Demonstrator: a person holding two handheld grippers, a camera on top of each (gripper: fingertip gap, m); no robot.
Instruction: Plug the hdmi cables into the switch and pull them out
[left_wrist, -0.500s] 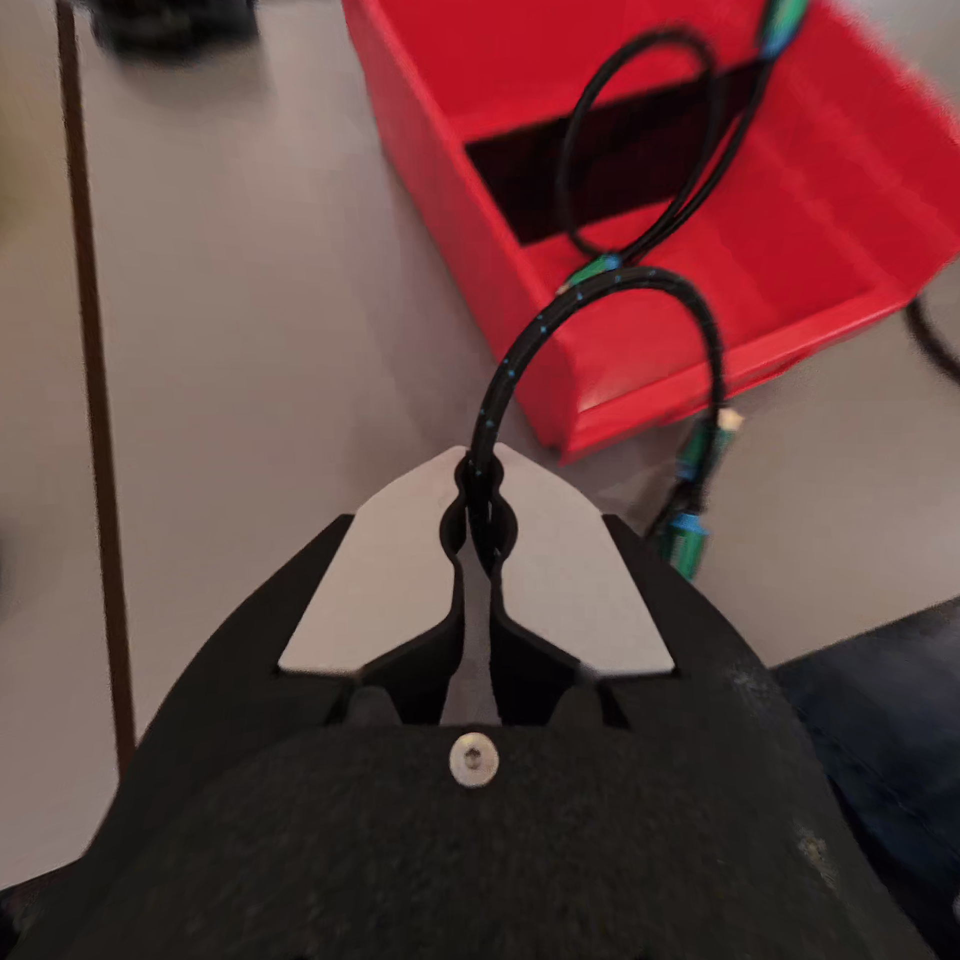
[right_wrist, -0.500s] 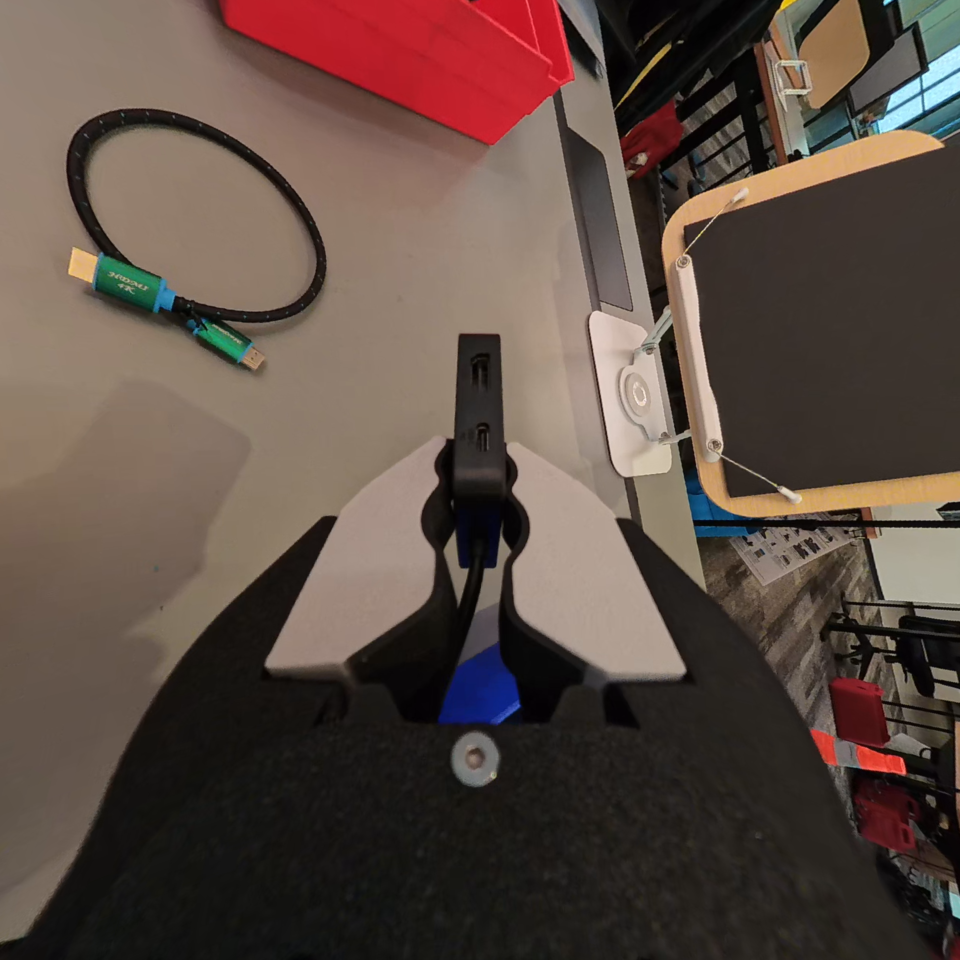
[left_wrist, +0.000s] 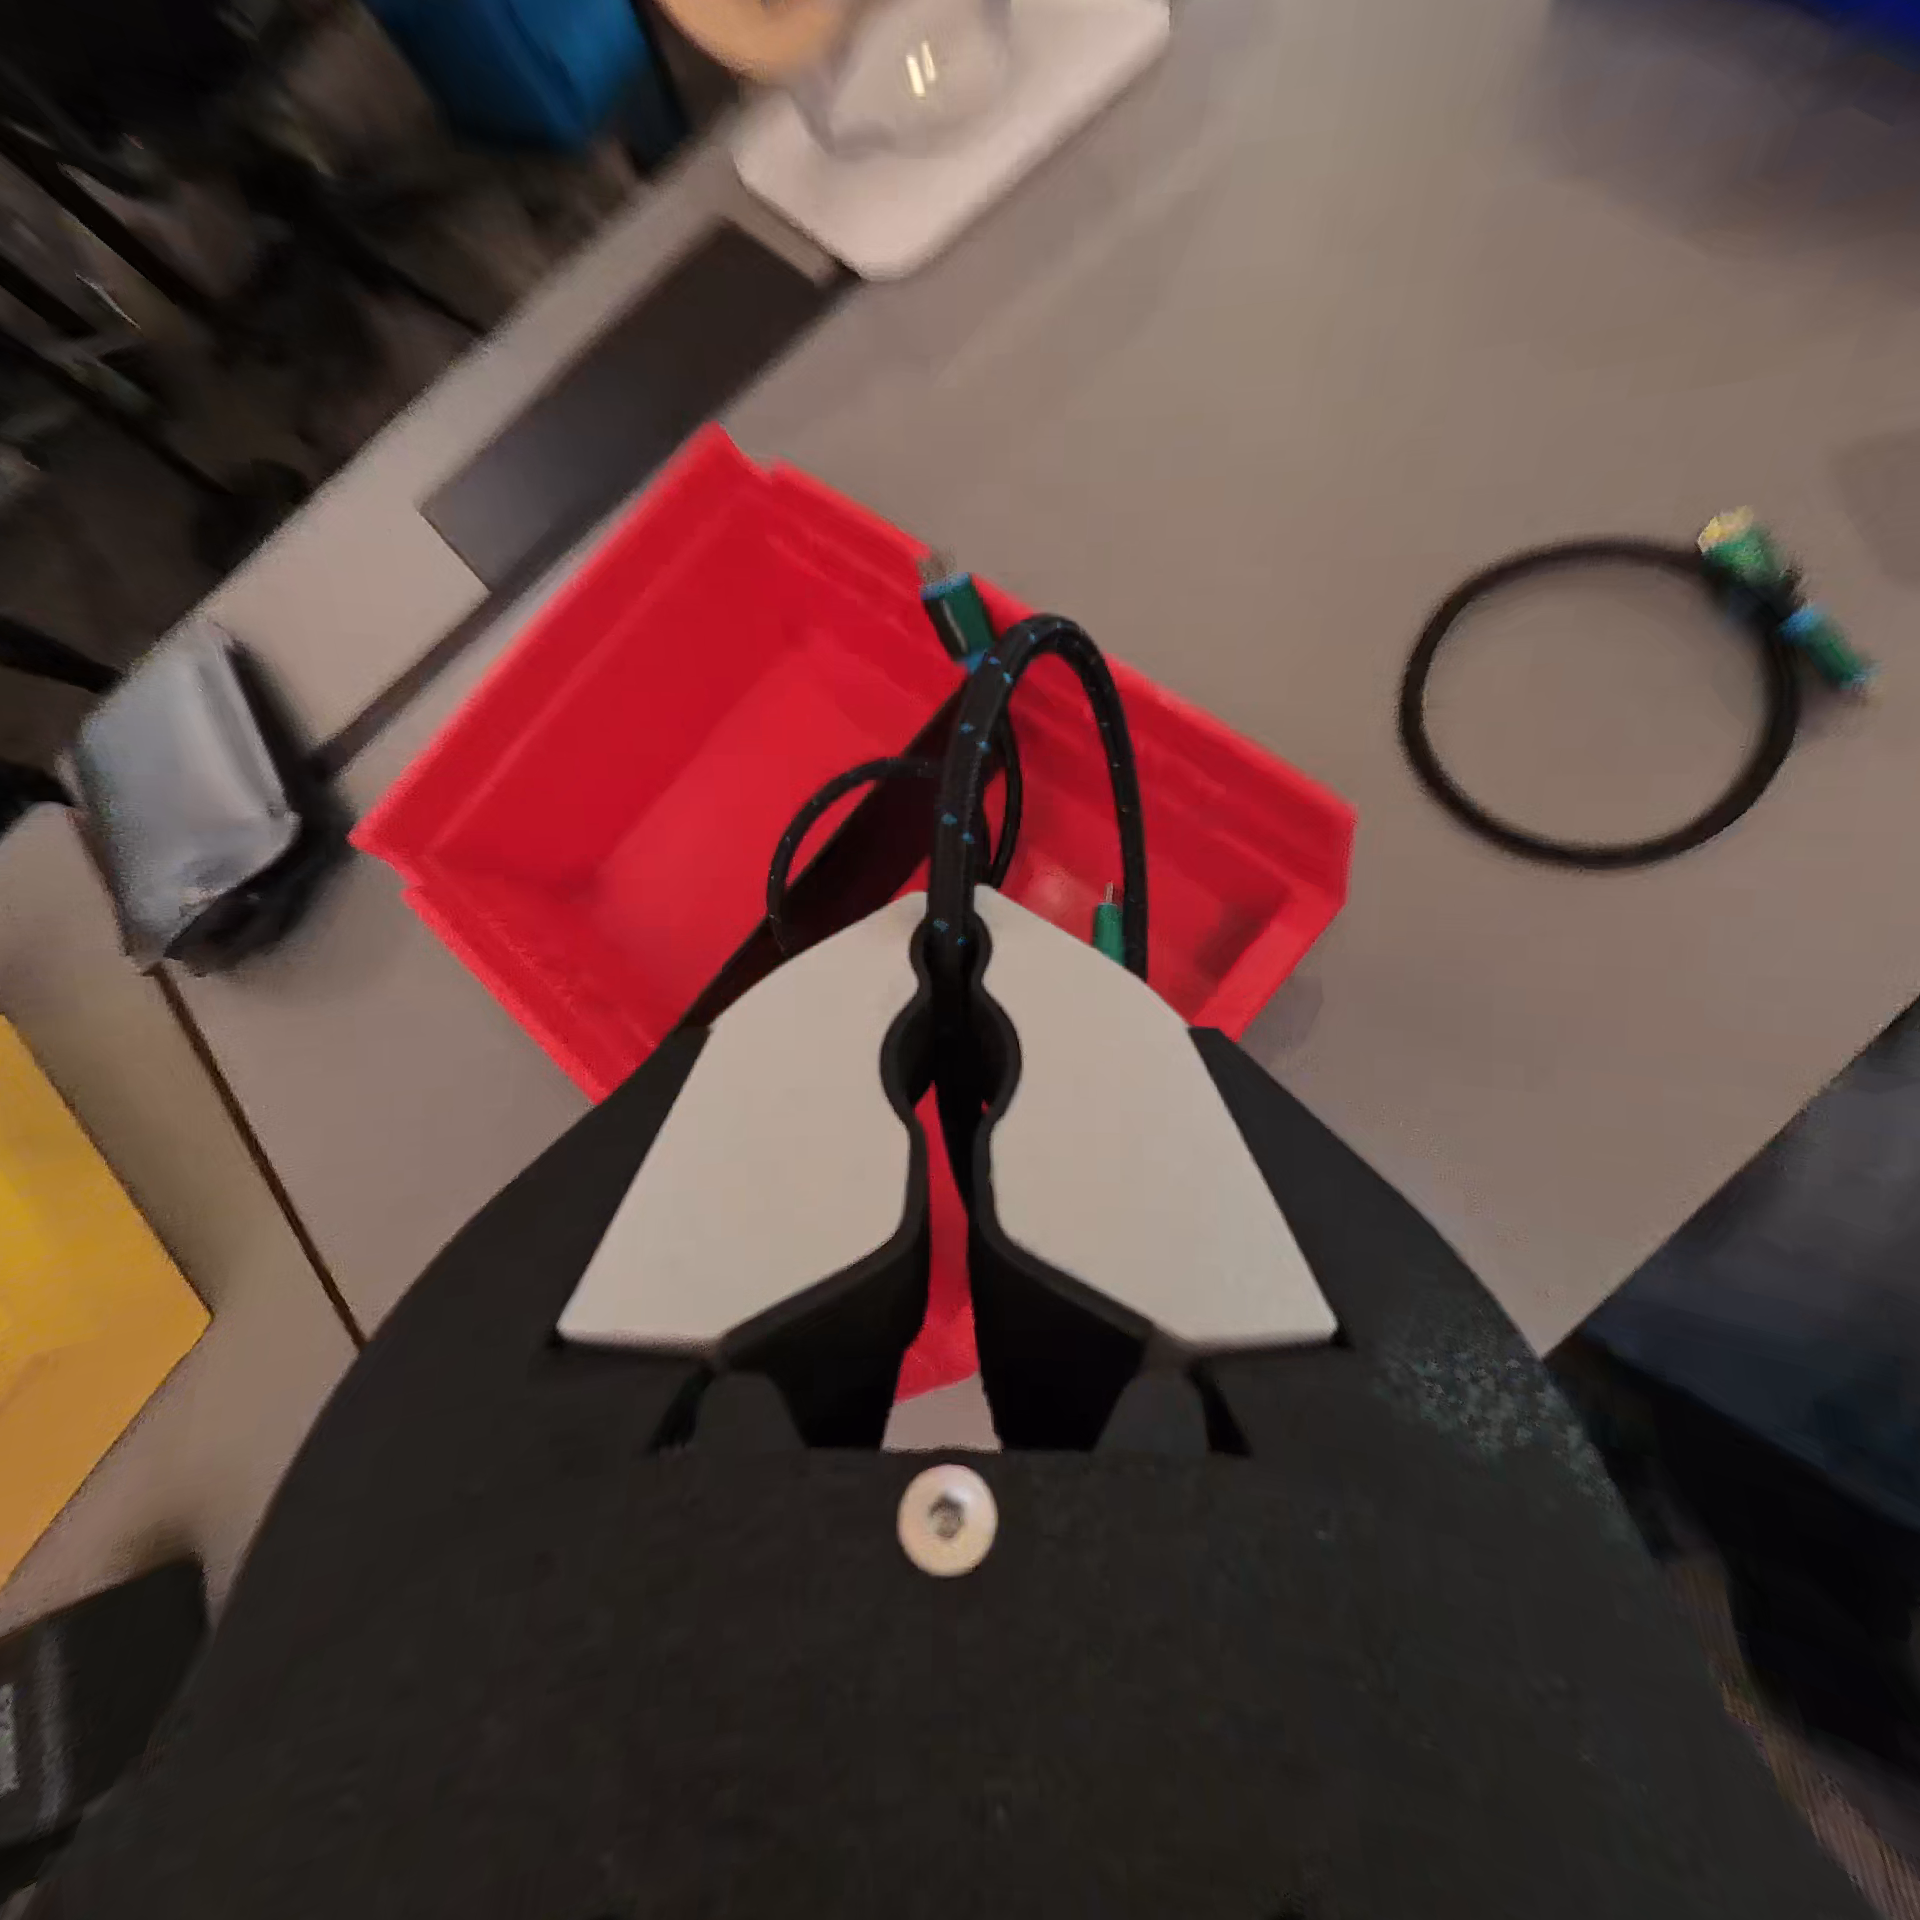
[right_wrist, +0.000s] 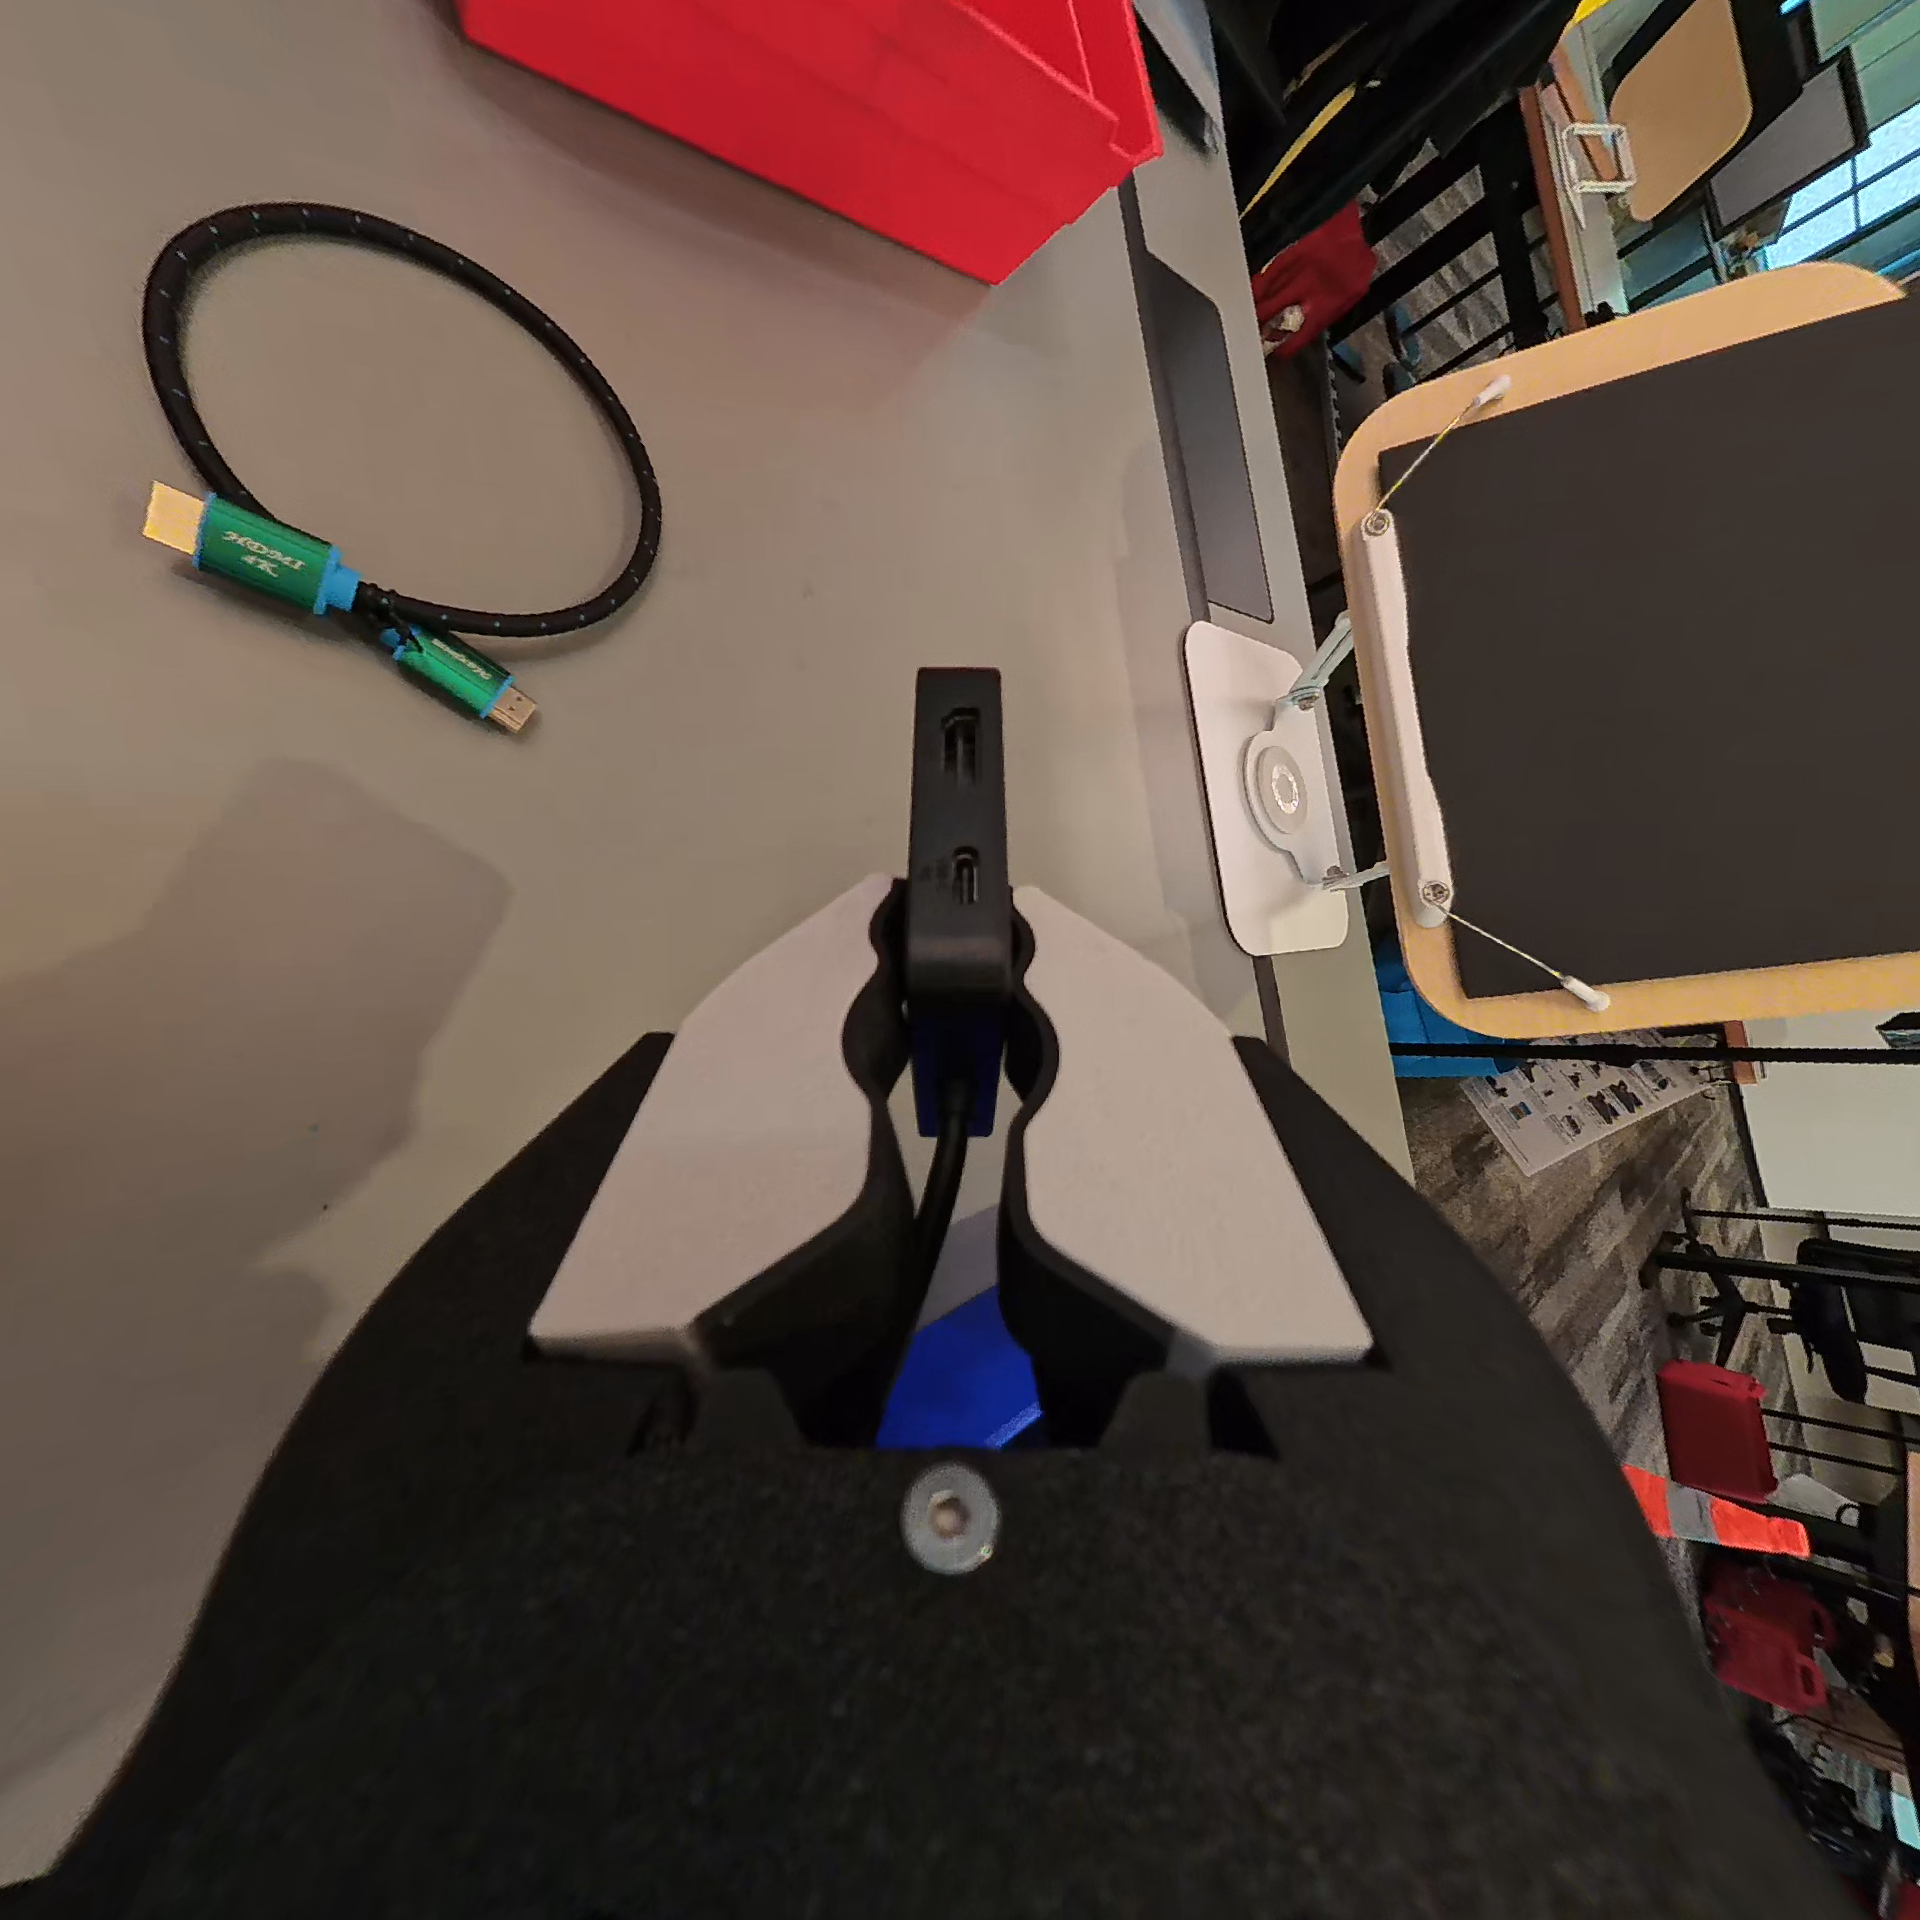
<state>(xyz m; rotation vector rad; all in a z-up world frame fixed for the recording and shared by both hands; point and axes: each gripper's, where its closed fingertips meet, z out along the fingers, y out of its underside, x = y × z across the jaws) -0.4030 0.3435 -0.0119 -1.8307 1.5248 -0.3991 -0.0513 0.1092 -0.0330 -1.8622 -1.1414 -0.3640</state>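
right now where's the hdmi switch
In the right wrist view the black switch is clamped in the right tongs, above the grey table, right of the coiled cable.

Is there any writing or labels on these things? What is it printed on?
Larger green plug: pale lettering, which I won't quote.
Smaller green plug: lettering, tiny.
Printed sheet on the floor: too small to read.
Left wrist view: too blurred to read anything.

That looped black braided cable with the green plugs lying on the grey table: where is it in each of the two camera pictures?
Left wrist view: the looped black braided cable lies at upper right on the grey table, right of the red plastic bin.
Right wrist view: the same cable lies at upper left, below and left of the bin.
Shared landmark: the red bin.
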